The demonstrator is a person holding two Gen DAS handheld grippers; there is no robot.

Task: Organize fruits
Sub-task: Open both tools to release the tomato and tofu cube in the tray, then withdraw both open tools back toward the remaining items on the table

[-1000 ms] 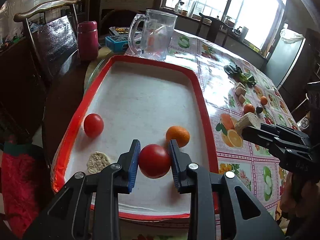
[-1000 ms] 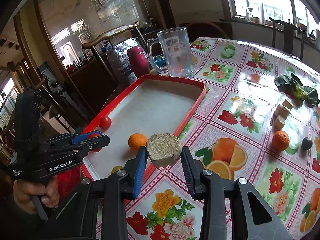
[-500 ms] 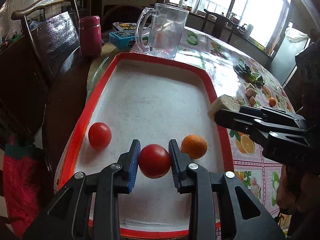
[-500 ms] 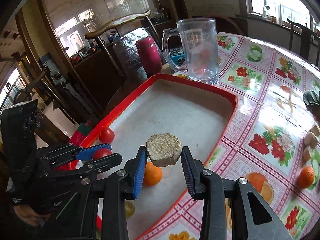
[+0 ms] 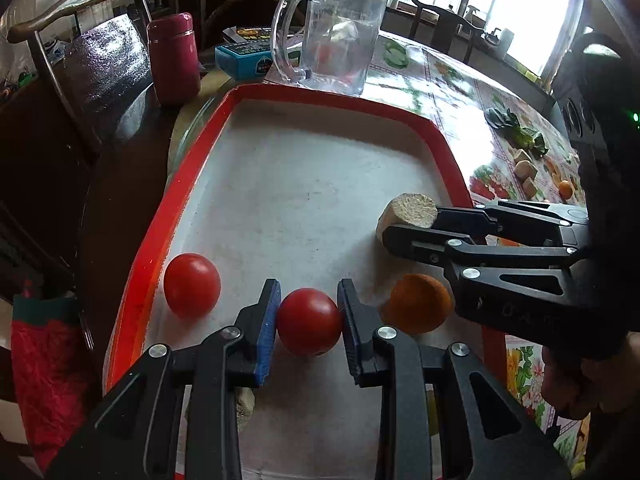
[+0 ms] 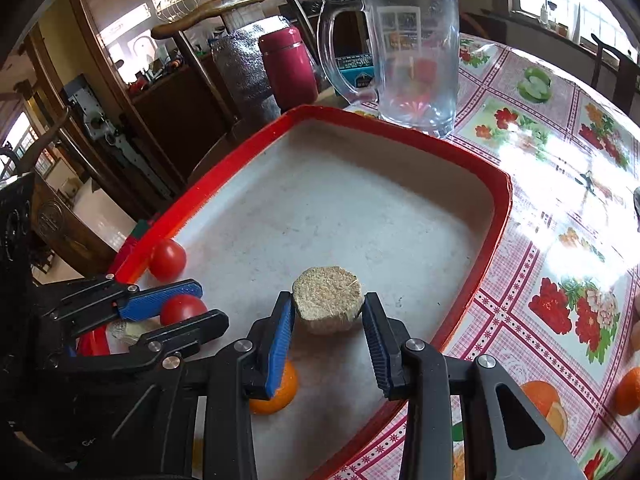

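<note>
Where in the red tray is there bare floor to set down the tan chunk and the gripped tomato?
The red-rimmed tray is bare across its middle and far end, up to the rim by the clear glass mug. The near end is crowded: loose red tomato, orange, the left gripper with its tomato, the right gripper with the tan chunk.
</note>
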